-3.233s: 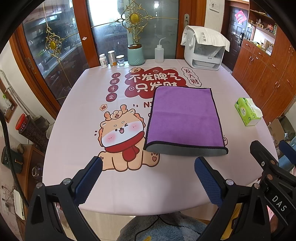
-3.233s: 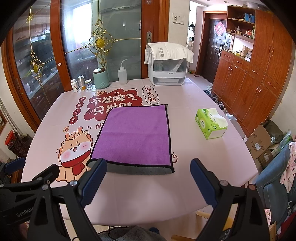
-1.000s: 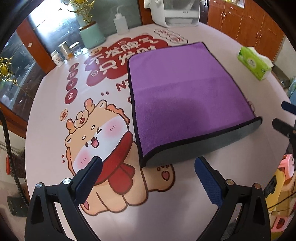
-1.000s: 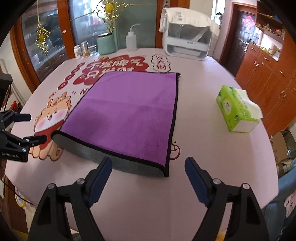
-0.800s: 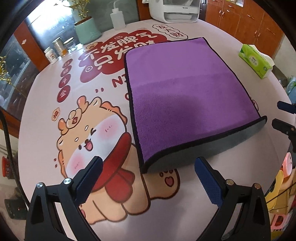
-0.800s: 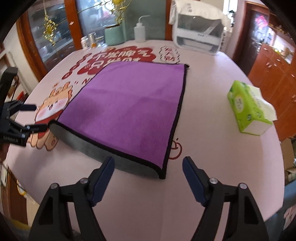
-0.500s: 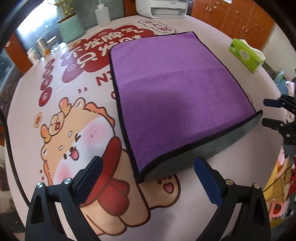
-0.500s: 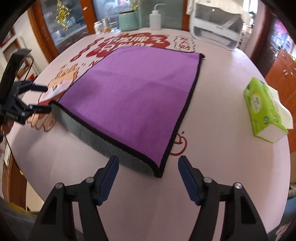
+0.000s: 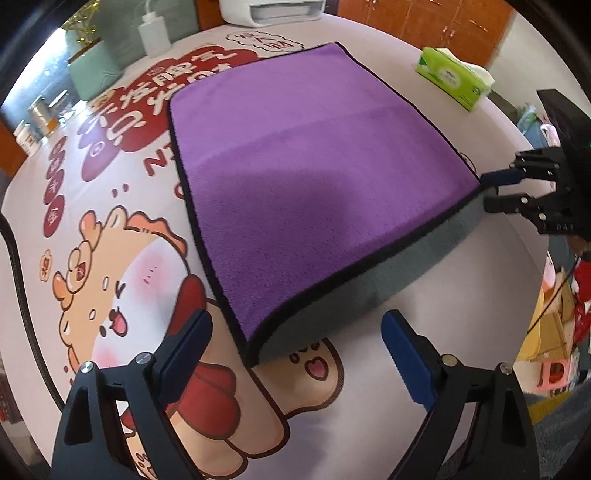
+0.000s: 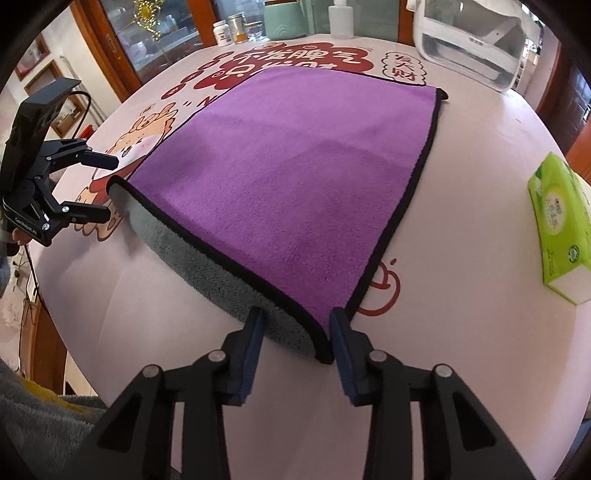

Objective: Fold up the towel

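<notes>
Both my grippers straddle the towel (image 10: pixel 288 177)'s near corners: right gripper (image 10: pixel 297 343) narrowed, left gripper (image 9: pixel 295 354) wide; towel's long axis runs toward 12 o'clock.

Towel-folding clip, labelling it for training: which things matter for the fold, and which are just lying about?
For the job: purple towel, left gripper, right gripper.
Lying about: tissue box, squeeze bottle, white appliance, small jars.

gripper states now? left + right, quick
Left tool: open, near left corner of the towel between its fingers, not gripped.
Right tool: open, narrowed around the near right corner, not yet clamped.
</notes>
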{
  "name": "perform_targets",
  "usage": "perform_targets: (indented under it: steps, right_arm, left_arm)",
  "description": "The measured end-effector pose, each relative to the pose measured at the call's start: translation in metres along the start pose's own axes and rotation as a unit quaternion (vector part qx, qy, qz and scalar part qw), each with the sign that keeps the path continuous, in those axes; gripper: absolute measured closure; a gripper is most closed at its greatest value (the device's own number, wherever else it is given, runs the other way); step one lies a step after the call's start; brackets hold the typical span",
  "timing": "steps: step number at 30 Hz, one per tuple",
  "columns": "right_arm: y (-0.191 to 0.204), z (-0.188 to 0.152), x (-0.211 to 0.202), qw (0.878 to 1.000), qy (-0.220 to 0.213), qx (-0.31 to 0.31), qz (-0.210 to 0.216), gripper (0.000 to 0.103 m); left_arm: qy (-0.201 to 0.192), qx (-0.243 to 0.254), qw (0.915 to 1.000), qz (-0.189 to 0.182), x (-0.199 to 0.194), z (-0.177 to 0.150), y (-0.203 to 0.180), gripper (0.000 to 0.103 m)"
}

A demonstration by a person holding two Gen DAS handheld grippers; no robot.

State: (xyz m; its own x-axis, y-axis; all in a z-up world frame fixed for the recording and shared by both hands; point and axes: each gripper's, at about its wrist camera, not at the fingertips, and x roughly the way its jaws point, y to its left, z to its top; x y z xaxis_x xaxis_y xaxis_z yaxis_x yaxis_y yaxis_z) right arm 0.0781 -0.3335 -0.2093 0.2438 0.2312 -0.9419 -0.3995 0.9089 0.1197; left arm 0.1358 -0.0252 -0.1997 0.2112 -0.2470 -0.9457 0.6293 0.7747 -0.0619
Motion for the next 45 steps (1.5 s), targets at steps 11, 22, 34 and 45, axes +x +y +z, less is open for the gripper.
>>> perform_targets:
  steps: [11,22,34,45]
  right_arm:
    - [-0.003,0.001,-0.002,1.0,-0.002,0.0,-0.001,0.078]
    - [0.0,0.001,-0.003,1.0,-0.005,0.006,-0.011,0.081]
    - [0.009,0.007,-0.006,0.998,-0.006,0.021,-0.052,0.089]
    - [0.029,0.014,-0.014,0.989,-0.003,0.055,-0.137,0.094]
  left_arm:
    - [0.029,-0.032,0.9989,-0.019,0.012,0.001,0.016,0.047]
    - [0.036,-0.044,0.9978,-0.035,0.009,-0.003,0.028,0.07]
    - [0.039,-0.05,0.9979,0.012,-0.001,-0.012,0.024,0.094]
    - [0.049,-0.076,0.9935,0.069,-0.009,-0.004,0.011,0.095]
